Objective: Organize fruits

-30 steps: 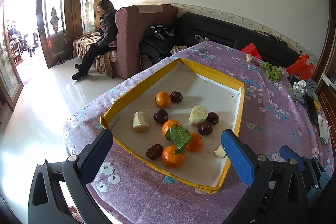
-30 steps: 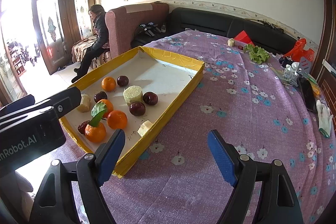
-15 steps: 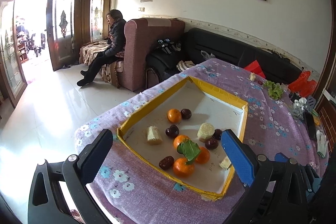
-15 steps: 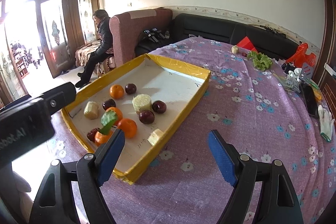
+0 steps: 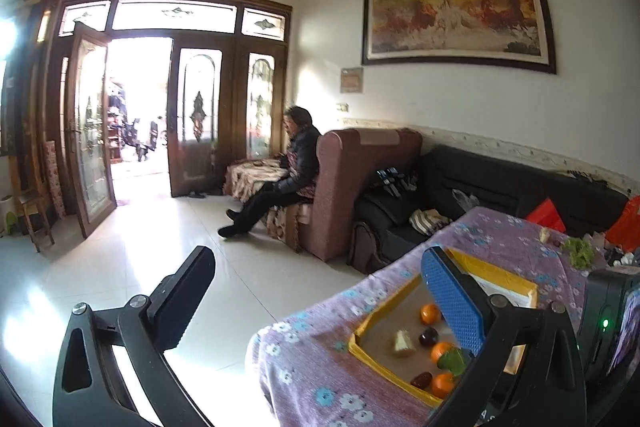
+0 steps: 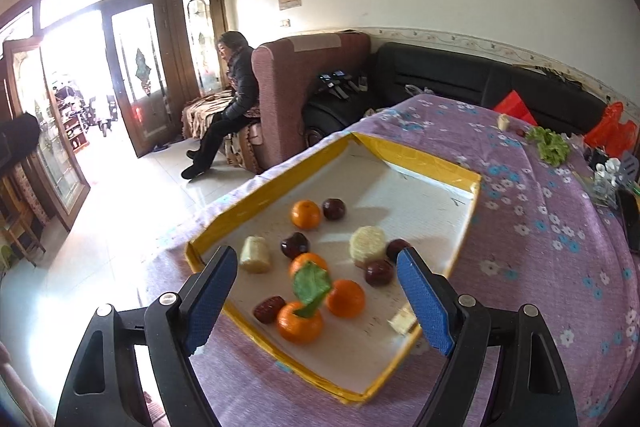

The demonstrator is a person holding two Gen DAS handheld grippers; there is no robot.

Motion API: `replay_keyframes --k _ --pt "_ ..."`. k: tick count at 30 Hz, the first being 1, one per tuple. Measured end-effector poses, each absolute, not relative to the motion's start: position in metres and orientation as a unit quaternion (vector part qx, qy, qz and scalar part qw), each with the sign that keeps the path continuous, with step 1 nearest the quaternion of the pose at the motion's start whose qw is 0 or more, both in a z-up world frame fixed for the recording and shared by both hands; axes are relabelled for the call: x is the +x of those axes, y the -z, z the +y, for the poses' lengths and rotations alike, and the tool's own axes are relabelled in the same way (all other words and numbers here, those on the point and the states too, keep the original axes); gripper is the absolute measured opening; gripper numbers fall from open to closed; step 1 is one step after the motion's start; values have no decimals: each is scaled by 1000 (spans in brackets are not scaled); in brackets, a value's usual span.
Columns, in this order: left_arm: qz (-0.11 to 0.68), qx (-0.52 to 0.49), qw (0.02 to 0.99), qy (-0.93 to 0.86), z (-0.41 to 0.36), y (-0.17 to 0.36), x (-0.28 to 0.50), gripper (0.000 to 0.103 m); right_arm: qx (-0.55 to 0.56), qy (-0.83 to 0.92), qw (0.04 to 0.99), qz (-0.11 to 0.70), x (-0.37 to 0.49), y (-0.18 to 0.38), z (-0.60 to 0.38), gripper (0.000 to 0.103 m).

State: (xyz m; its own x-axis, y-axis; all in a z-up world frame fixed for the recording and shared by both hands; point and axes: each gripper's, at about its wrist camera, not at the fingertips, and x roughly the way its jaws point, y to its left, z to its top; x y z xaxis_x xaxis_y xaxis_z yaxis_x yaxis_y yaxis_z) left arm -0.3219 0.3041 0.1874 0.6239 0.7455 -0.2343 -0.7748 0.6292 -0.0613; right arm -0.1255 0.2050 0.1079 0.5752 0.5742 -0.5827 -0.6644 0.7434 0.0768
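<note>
Both grippers are spread wide with nothing between the fingers: the right gripper (image 6: 316,301) hovers over the near end of the yellow-rimmed tray (image 6: 424,159), while the left gripper (image 5: 320,291) sits off the table edge, mostly facing the room. All the fruit is in the tray on the purple flowered tablecloth (image 6: 540,251): a leafy orange (image 6: 300,321) at the front, another orange (image 6: 345,299) touching it, dark plums (image 6: 378,273) behind.
</note>
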Motion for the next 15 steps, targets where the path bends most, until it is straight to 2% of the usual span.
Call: replay_keyframes --k 4,6,15 --pt "44 -60 867 -493 297 -193 -344 103 -87 -360 883 288 -135 -106 212 86" --pt "45 -53 856 -511 295 -191 -348 103 -96 -367 881 284 -139 -106 217 86" --pt "157 -72 880 -442 320 -156 -304 103 -114 -380 873 285 -142 -100 227 89"
